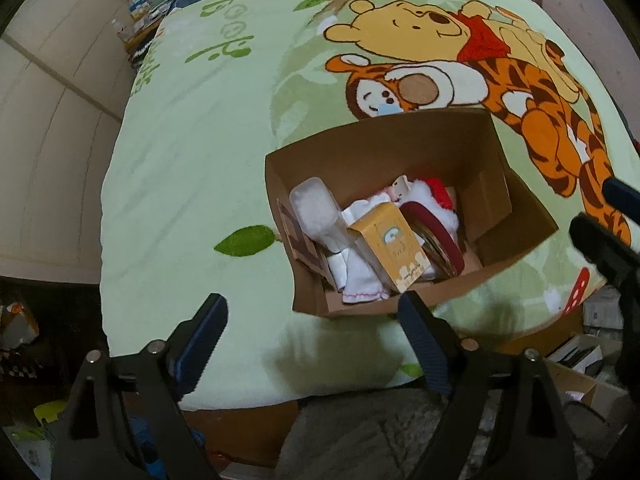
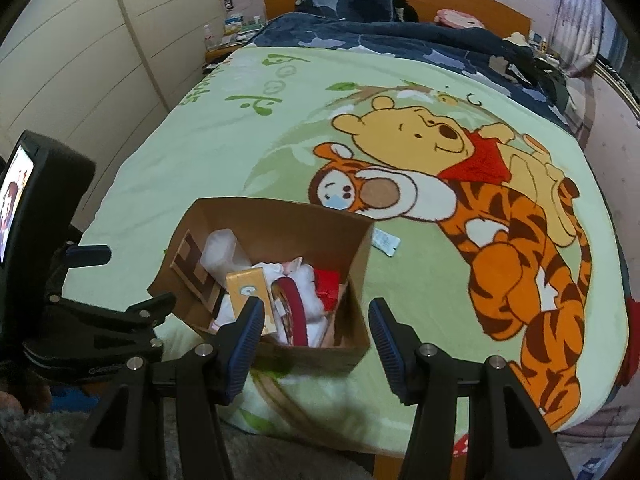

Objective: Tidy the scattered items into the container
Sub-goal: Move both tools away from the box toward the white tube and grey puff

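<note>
An open cardboard box point(image 1: 400, 148) stands on the green cartoon blanket; it also shows in the right wrist view point(image 2: 360, 264). Inside lie a yellow carton point(image 1: 394, 246), white cloth point(image 1: 360, 276), a clear bag of white fluff point(image 1: 316, 208), a dark red band point(image 1: 436, 232) and a red and white plush point(image 1: 440, 196). A small white packet point(image 2: 385, 242) lies on the blanket just right of the box. My left gripper point(image 1: 312, 312) is open and empty at the box's near edge. My right gripper point(image 2: 316, 312) is open and empty, with the box's near right corner between its jaws.
The blanket point(image 1: 192, 160) covers the bed; a dark blue duvet point(image 2: 400, 40) is bunched at the headboard. A wardrobe point(image 2: 80, 60) stands at the left. Boxes and clutter point(image 1: 588, 356) sit on the floor at the bed's foot. The left gripper's body point(image 2: 60, 280) shows at left.
</note>
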`<move>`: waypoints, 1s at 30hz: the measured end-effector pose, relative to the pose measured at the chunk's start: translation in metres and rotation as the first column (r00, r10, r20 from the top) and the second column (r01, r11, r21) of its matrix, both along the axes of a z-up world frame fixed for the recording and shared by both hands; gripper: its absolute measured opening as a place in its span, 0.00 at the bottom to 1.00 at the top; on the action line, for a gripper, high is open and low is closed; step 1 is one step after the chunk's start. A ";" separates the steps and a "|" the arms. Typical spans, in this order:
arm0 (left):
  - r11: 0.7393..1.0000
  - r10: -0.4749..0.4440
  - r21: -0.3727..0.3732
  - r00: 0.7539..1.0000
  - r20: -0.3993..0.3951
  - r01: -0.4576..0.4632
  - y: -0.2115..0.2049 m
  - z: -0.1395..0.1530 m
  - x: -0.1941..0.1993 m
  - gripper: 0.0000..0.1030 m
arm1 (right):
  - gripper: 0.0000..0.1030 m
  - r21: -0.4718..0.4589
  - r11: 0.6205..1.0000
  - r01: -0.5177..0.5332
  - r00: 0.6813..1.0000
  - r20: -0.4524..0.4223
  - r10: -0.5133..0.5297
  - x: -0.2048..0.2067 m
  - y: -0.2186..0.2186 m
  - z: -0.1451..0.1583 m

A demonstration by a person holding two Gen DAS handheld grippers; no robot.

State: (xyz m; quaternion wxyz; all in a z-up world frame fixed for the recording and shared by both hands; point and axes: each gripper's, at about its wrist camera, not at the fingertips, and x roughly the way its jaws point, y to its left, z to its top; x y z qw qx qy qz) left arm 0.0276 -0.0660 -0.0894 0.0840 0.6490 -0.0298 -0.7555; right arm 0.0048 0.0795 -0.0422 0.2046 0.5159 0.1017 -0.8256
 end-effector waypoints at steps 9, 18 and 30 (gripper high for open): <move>1.000 -0.016 -0.025 1.000 -0.020 0.016 0.003 0.012 0.006 0.88 | 0.54 -0.012 1.000 0.026 0.999 -0.029 -0.026 0.003 0.011 0.010; 0.999 -0.016 -0.042 0.999 -0.041 0.014 0.001 0.022 0.003 0.88 | 0.54 -0.020 0.998 0.058 0.997 -0.055 -0.059 0.000 0.024 0.019; 0.985 0.135 -0.101 0.988 -0.070 -0.142 -0.060 0.031 -0.003 0.89 | 0.54 -0.007 0.989 0.147 0.983 -0.108 -0.147 -0.019 0.056 0.017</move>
